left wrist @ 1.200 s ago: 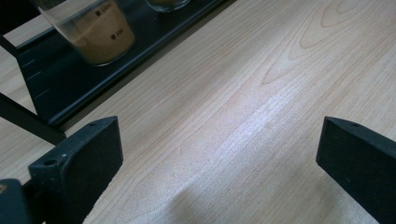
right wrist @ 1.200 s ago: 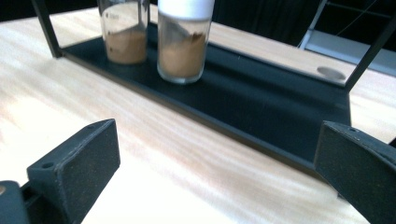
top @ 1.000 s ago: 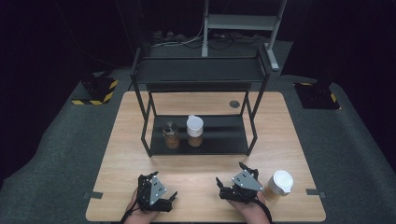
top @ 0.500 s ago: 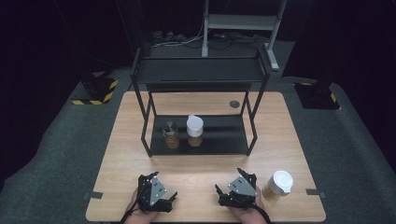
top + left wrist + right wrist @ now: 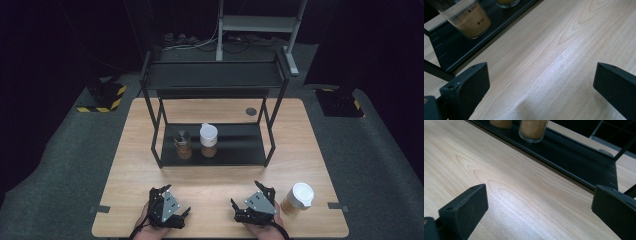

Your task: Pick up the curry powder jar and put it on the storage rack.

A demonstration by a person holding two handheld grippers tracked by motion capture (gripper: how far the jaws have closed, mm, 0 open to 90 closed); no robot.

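Resting low on the tabletop (image 5: pixel 220 180) near the bottom edge of the high view, both claws are lying released, gripping nothing. The left claw (image 5: pixel 172 202) is sitting at lower left of that frame, the right claw (image 5: pixel 250 196) at lower centre-right, and the hands behind them are being cut off by the frame's bottom edge. In each gripper view the two black jaws are standing wide apart with bare wood between them.

Just right of the right claw in the high view, a paper cup with a white lid (image 5: pixel 298 198) is standing on the tabletop, near the claw but apart from it.

Farther up the frame, a black two-level rack (image 5: pixel 215 75) is standing on the tabletop. On its lower shelf (image 5: pixel 240 145) a small jar (image 5: pixel 183 144) and a taller jar with a white top (image 5: pixel 208 140) are standing side by side. Both are holding something sandy brown, though what it is cannot be made out.

In the left gripper view, upper left, one jar (image 5: pixel 466 18) is being cropped by the frame's top, with small printed marks too blurred to read. In the right gripper view the two jars (image 5: pixel 532 128) are showing as cut-off bases along the top edge.
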